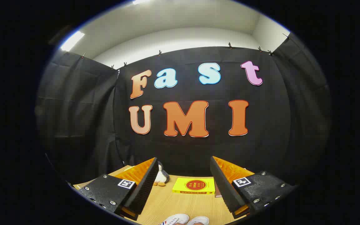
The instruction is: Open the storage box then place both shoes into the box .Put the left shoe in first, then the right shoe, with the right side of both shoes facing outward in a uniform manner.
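Hand-held gripper (184, 184) spread wide, fingers apart, nothing between them, held above wooden surface (167, 204). Two white shoes (184, 220) side by side on surface, low between fingers, nearer than fingertips; partly cut off, one with red and blue stripes. Yellow box (194, 186) with red circle lies flat beyond fingertips, near black cloth wall. Small plush toy (161, 178) just behind left finger.

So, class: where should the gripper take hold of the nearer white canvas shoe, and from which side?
Probably from above, pinching one collar wall beside the opening of the white canvas shoe. It lies on the wooden table, below the open gripper. Little of the shoe shows, so this is tentative.
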`<state>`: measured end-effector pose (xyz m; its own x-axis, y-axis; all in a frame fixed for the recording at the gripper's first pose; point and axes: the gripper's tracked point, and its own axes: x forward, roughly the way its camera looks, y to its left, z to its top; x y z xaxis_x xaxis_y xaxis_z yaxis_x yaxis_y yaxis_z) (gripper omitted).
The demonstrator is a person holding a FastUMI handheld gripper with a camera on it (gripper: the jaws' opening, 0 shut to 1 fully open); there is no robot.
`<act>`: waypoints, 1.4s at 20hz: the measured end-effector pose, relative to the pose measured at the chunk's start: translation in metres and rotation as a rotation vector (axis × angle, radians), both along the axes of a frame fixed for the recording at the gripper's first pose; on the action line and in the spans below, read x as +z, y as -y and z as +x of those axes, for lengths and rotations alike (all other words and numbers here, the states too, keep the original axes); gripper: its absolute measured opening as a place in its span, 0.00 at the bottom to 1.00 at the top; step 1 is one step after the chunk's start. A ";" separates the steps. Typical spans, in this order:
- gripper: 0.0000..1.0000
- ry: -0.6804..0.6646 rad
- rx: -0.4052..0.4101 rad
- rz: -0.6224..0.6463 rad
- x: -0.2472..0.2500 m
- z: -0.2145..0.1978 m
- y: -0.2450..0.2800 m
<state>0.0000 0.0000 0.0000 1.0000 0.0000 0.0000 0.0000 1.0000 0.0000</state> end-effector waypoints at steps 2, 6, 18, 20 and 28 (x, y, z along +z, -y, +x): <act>0.98 -0.003 0.002 -0.004 -0.002 0.000 -0.002; 0.98 -0.009 -0.007 0.003 -0.005 -0.001 0.002; 0.98 -0.027 -0.035 0.011 -0.011 -0.001 0.013; 0.98 -0.031 -0.036 0.019 -0.013 -0.001 0.014; 0.98 -0.126 -0.020 0.097 -0.043 -0.001 0.000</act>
